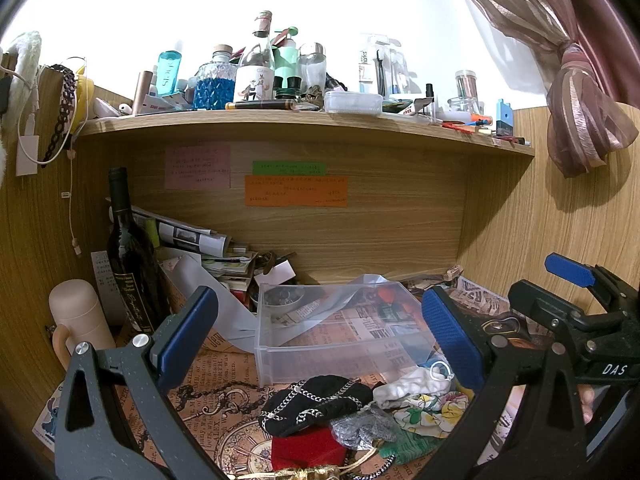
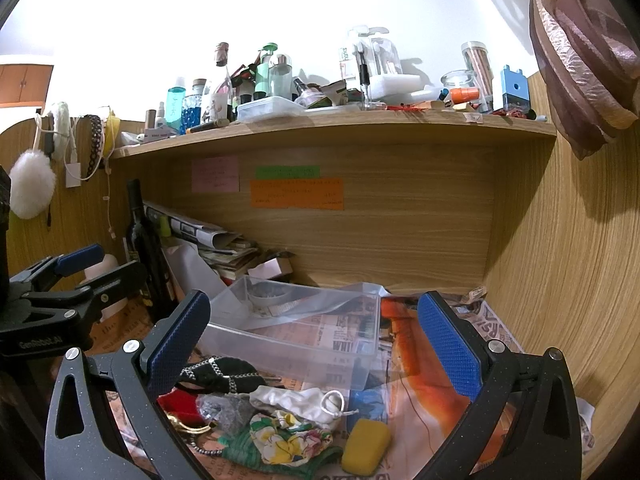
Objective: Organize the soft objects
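Framing the whole scene is the wooden desk alcove [image 1: 360, 232], its back panel filling the middle of both views and its cluttered upper shelf [image 1: 304, 120] running across the top, which leaves you only the newspaper-lined desktop [image 2: 420, 380] at the bottom to work on. At lower centre of the frame sits the clear plastic rectangular bin [image 1: 340, 344], open side up and almost empty, so it reads as the likely home for the soft things. Just in front of it, toward the bottom edge, lies the heap you are sorting: a black fabric pouch with silver chain trim [image 1: 316, 396], a floral yellow-and-white cloth [image 2: 288, 440], a white crumpled drawstring bag [image 2: 296, 398], a grey glittery pouch [image 1: 360, 428], a red velvety piece [image 1: 308, 446] and, off to the right in the right wrist view, a yellow sponge block [image 2: 366, 446]. Your left gripper [image 1: 320, 332] and right gripper [image 2: 314, 344] both hang above the pile with their blue pads spread wide, holding nothing; that stance suits picking a first item, probably whichever lies loosest on top.
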Tool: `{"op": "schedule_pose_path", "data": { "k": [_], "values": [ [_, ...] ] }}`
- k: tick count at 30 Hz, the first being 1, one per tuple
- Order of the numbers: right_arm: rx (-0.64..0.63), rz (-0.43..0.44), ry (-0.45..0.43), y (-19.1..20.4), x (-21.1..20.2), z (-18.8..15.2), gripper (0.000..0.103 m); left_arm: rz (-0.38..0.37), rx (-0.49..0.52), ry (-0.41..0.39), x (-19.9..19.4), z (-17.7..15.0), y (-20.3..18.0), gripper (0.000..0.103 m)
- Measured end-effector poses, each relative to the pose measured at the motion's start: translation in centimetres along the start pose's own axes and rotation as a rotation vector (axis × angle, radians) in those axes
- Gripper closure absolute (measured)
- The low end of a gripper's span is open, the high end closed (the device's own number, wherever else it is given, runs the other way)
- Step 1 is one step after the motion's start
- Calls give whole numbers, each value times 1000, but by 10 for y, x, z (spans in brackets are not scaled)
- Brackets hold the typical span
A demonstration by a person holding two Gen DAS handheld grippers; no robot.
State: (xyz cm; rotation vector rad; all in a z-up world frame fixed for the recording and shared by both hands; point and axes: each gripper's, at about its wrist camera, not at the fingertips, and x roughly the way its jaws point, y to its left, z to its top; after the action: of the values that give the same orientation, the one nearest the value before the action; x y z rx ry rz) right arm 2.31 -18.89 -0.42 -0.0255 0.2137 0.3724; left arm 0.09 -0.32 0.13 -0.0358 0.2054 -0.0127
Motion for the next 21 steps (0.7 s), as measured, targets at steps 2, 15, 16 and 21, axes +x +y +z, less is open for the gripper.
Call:
{"op": "schedule_pose_path", "data": {
  "k": [2, 15, 16, 21],
  "values": [
    [0, -1, -1, 1, 0, 1, 0, 0, 0, 0, 0, 0, 0, 0],
    [2, -2, -3, 2, -1, 2, 0, 1, 0, 0, 0, 0, -1, 0],
    [3, -1, -3, 1, -1, 2, 0, 1, 0, 0, 0, 0, -1, 0],
    [5, -2, -1, 2, 0, 3, 0, 0, 1, 0, 0, 0, -1, 0]
  ]
}}
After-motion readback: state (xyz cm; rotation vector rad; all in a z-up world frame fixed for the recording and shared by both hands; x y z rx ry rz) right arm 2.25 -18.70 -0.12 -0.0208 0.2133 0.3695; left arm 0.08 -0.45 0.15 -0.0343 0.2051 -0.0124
